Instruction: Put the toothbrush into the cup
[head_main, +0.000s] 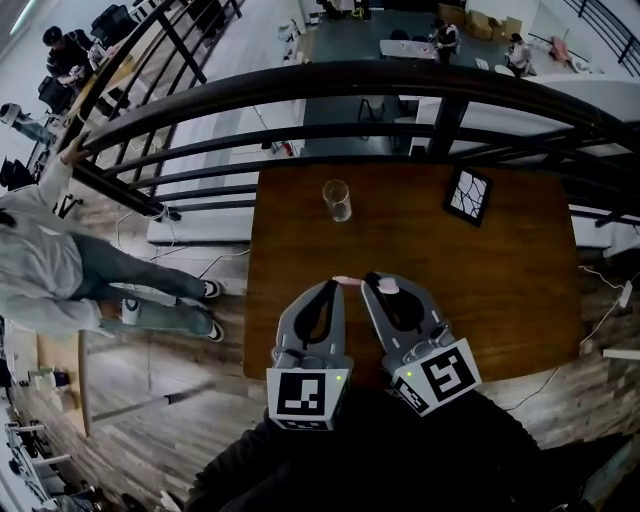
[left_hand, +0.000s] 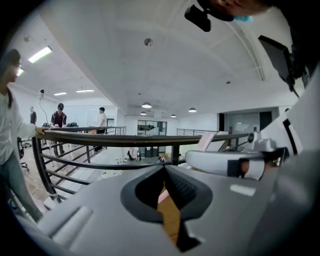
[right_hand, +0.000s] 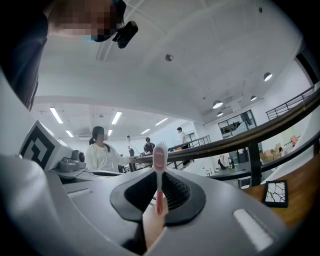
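Note:
A pink toothbrush (right_hand: 159, 165) stands upright between the pads of my right gripper (right_hand: 160, 176), bristle head on top, and the gripper is shut on its handle. In the head view the brush head (head_main: 387, 286) shows above the right gripper (head_main: 373, 281), over the near half of the brown table (head_main: 520, 290). My left gripper (head_main: 331, 286) sits close beside it with its fingertips together; a pink bit (head_main: 346, 281) lies just off its tip. Whether it touches that bit I cannot tell. The clear glass cup (head_main: 337, 200) stands upright near the table's far edge, well beyond both grippers.
A dark square tile with white crack lines (head_main: 468, 195) lies at the table's far right. A black curved railing (head_main: 400, 85) runs right behind the table. A person in a light top (head_main: 40, 260) stands left of the table. Cables lie on the wooden floor.

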